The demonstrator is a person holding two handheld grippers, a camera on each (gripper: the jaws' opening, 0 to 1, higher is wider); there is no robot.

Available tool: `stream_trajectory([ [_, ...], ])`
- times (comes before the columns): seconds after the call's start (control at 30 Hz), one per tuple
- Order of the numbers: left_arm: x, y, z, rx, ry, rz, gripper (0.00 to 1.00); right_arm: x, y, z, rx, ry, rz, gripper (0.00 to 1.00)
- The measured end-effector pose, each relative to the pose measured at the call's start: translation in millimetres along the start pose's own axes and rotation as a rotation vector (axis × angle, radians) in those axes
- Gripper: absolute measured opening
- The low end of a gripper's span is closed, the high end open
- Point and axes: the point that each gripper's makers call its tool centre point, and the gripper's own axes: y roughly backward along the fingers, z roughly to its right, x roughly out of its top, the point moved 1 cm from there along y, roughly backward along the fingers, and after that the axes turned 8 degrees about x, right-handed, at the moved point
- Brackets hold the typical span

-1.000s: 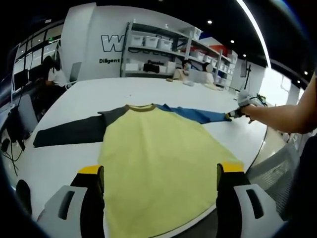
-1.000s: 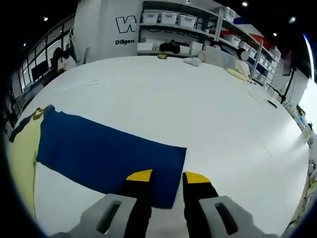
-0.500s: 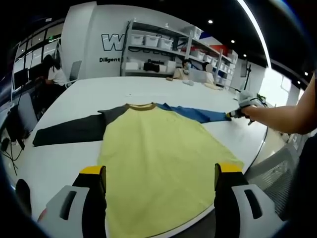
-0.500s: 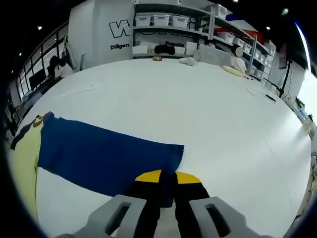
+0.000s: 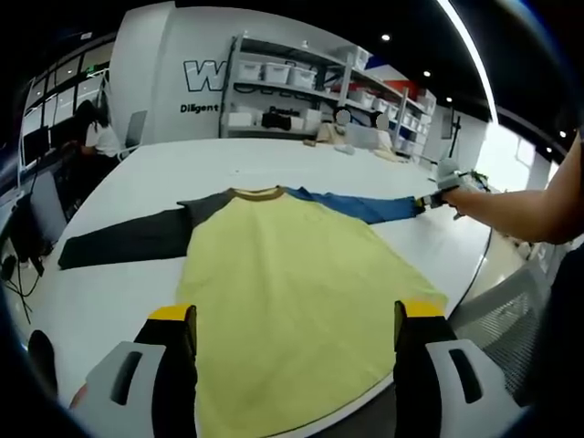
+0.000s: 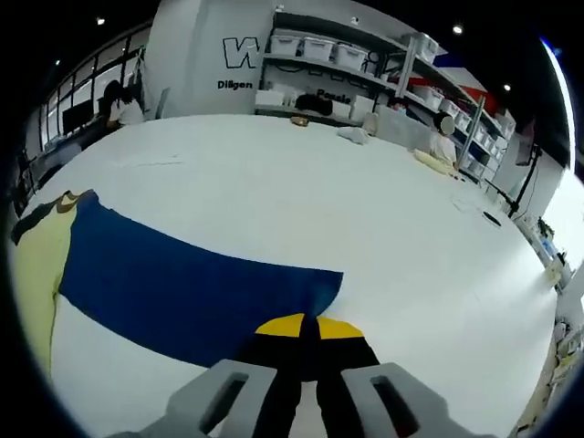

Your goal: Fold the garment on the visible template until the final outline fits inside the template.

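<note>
A long-sleeved garment (image 5: 283, 274) lies spread flat on the white bench (image 5: 119, 301), with a yellow body, a brownish collar, one dark grey sleeve (image 5: 128, 242) stretched out to one side and one blue sleeve (image 5: 360, 206) stretched out to the other. In the left gripper view the left gripper (image 5: 290, 321) hangs over the near hem with its jaws spread wide and nothing between them; the hem itself runs down between the jaws and is cut off at the bottom of the view, so its edge cannot be made out. Far off in that view the right gripper (image 5: 436, 194) sits at the cuff end of the blue sleeve, a bare forearm (image 5: 520, 214) reaching in behind it. In the right gripper view the right gripper (image 6: 305, 326) has its yellow-tipped jaws pressed together on the cuff of the blue sleeve (image 6: 182, 283); the cloth under the tips is hidden by them. No template outline can be told on the bench in either view. Shelving with white bins (image 5: 301, 78) stands along the far wall, and seated people near it are too small to make out.
</note>
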Motion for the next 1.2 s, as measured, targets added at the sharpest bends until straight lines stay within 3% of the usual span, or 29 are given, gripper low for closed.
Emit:
stream_trajectory([
  [0.13,0.1,0,0.2,-0.003,0.001,0.000,0.86,8.0,-4,5,-0.011,0.020,0.011,0.00],
  [0.23,0.0,0,0.6,-0.005,0.002,-0.001,0.86,18.7,-8,7,-0.045,0.100,0.029,0.00],
  [0.37,-0.8,0,0.8,-0.007,0.001,-0.006,0.86,24.9,-8,0,-0.031,0.081,0.031,0.00],
  [0.63,-0.4,0,1.7,-0.013,0.002,-0.005,0.85,43.9,13,-6,-0.033,0.084,0.085,0.00],
  [0.67,0.0,0,2.7,-0.017,0.001,-0.004,0.85,54.0,20,-12,-0.032,0.104,0.109,0.00],
  [1.2,7.7,5,4.6,-0.027,-0.004,0.041,0.85,99.9,40,-81,0.034,0.237,0.161,0.00],
])
